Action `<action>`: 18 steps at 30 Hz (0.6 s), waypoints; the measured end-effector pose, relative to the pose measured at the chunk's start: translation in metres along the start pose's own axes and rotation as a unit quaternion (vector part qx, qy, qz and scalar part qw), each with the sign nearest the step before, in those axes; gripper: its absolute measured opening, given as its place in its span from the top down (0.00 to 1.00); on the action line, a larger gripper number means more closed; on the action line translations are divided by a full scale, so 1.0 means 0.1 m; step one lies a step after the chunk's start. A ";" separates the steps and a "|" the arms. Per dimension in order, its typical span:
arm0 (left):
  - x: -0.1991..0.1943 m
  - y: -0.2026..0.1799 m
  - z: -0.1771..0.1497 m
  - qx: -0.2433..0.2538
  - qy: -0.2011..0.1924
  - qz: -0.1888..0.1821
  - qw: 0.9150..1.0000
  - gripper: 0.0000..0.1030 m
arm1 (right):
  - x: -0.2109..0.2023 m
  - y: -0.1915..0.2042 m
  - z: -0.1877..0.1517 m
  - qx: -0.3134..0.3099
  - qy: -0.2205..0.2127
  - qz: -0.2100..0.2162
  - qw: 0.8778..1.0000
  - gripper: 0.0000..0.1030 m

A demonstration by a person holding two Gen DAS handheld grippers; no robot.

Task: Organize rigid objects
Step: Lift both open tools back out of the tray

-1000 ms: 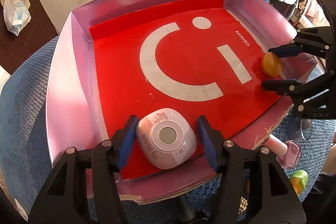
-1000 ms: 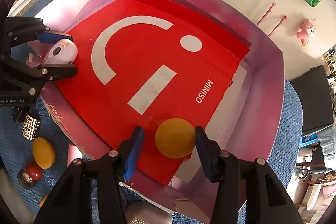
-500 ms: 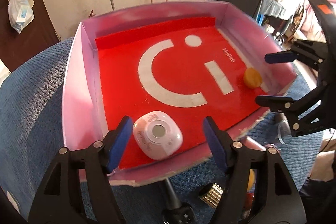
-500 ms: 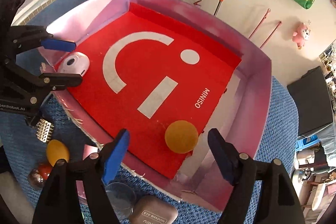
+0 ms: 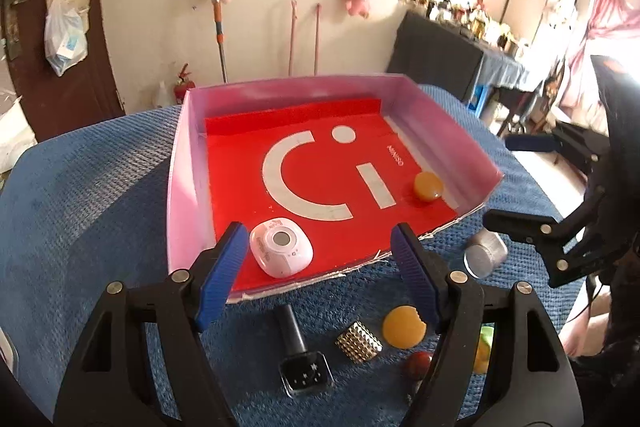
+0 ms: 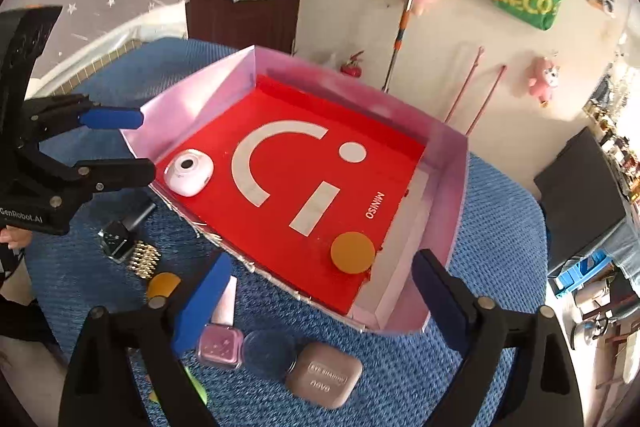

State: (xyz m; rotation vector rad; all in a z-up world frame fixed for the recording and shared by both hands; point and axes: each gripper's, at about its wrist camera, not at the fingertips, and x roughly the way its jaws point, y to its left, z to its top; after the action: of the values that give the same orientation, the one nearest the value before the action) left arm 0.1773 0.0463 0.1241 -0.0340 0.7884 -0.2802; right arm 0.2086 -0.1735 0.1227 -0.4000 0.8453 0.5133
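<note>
The tray [image 5: 182, 163] is a shallow box with pale pink walls and a glossy red floor printed with a white smile mark; its near side is low and ragged. Two things lie in it: a rounded white device [image 5: 281, 253] with a grey round window, near the near left corner, and a smooth orange disc [image 5: 428, 186] by the right wall, well apart from the device.

The left gripper [image 5: 318, 275] hangs above the tray's near edge with its jaws apart and empty; the device shows between its ribbed blue pads [image 5: 222, 269] but touches neither. The right gripper [image 6: 316, 291] is opening, jaws wide and empty, the disc lying beyond them untouched.

On the blue knitted cloth [image 5: 80, 211] outside the tray lie a black nail polish bottle [image 5: 300, 355], a studded gold cube [image 5: 359, 341], another orange disc [image 5: 404, 327], a silver cylinder [image 5: 485, 259], a pink polish bottle [image 6: 221, 345], a clear round lid [image 6: 270, 353] and a mauve eyeshadow case [image 6: 326, 375].
</note>
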 end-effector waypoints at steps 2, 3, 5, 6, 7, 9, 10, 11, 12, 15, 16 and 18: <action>-0.08 0.00 -0.04 -0.007 -0.014 0.000 1.000 0.29 | -0.08 -0.01 -0.04 0.010 -0.013 0.000 1.000 0.03; -0.12 -0.01 -0.07 -0.008 -0.021 0.001 1.000 0.29 | -0.12 -0.01 -0.07 0.021 -0.019 0.003 1.000 0.03; -0.21 -0.02 -0.15 -0.009 -0.037 0.011 0.999 0.29 | -0.21 -0.03 -0.14 0.044 -0.030 0.007 0.999 0.03; -0.23 -0.03 -0.18 -0.009 -0.042 0.014 0.999 0.29 | -0.23 -0.04 -0.16 0.049 -0.034 0.006 0.998 0.03; -0.27 -0.05 -0.22 -0.009 -0.048 0.017 0.999 0.29 | -0.27 -0.03 -0.21 0.056 -0.039 0.000 0.998 0.03; -0.31 -0.07 -0.30 -0.010 -0.054 0.020 0.998 0.26 | -0.32 -0.02 -0.28 0.065 -0.045 -0.011 0.997 0.02; -0.33 -0.07 -0.35 -0.013 -0.057 0.022 0.998 0.19 | -0.35 -0.01 -0.33 0.072 -0.050 -0.015 0.996 0.02; -0.35 -0.06 -0.38 -0.017 -0.061 0.024 0.998 0.15 | -0.37 0.00 -0.38 0.079 -0.053 -0.019 0.995 0.00; -0.37 -0.06 -0.43 -0.020 -0.068 0.027 0.997 0.15 | -0.38 0.00 -0.43 0.086 -0.057 -0.022 0.994 0.00; -0.40 -0.05 -0.55 -0.020 -0.079 0.037 0.996 0.15 | -0.41 0.00 -0.57 0.111 -0.065 -0.024 0.991 0.00; -0.40 -0.05 -0.58 -0.021 -0.078 0.037 0.996 0.15 | -0.40 0.00 -0.60 0.118 -0.065 -0.021 0.991 0.00; -0.37 -0.05 -0.64 -0.024 -0.071 0.028 0.997 0.15 | -0.37 -0.01 -0.70 0.140 -0.064 -0.009 0.988 0.00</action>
State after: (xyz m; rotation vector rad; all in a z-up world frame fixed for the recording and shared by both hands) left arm 0.1062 0.0558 0.1048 -0.0754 0.6539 -0.2027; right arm 0.1467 -0.2214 0.1101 -0.1145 0.7768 0.3917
